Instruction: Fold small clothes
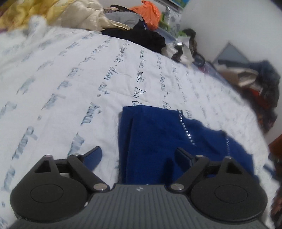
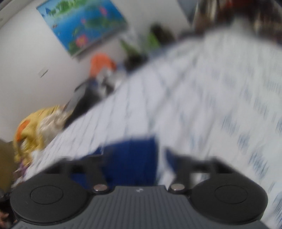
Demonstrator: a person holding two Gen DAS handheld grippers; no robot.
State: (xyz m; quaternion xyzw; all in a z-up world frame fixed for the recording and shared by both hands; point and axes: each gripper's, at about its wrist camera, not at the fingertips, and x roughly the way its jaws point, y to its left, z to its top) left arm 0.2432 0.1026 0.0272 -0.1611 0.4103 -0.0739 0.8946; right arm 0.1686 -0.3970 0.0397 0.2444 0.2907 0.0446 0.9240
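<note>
The left hand-held gripper (image 1: pixel 139 156) is released, its two dark fingers spread wide with nothing pinched between them. A folded blue garment (image 1: pixel 158 139) lies flat on the bed (image 1: pixel 70 79) straight ahead of it; the left finger (image 1: pixel 93 156) sits over the white bedspread just beside the garment's left edge, while the right finger (image 1: pixel 183 156) sits over the blue cloth itself. A line of small sparkling studs (image 1: pixel 186 130) runs down the garment ahead of the right finger. Well beyond the gripper, at the far side of the bed, lies a heap of other clothes with a black piece (image 1: pixel 141 38) and an orange bag (image 1: pixel 151 14)

The right hand-held gripper (image 2: pixel 134 158) is likewise released, jaws wide apart, though its view is heavily blurred. The blue garment (image 2: pixel 130 155) shows between and just ahead of its fingers on the bed (image 2: pixel 211 88); whether either finger touches it cannot be told. A colourful picture (image 2: pixel 82 24) hangs on the wall far ahead to the left
</note>
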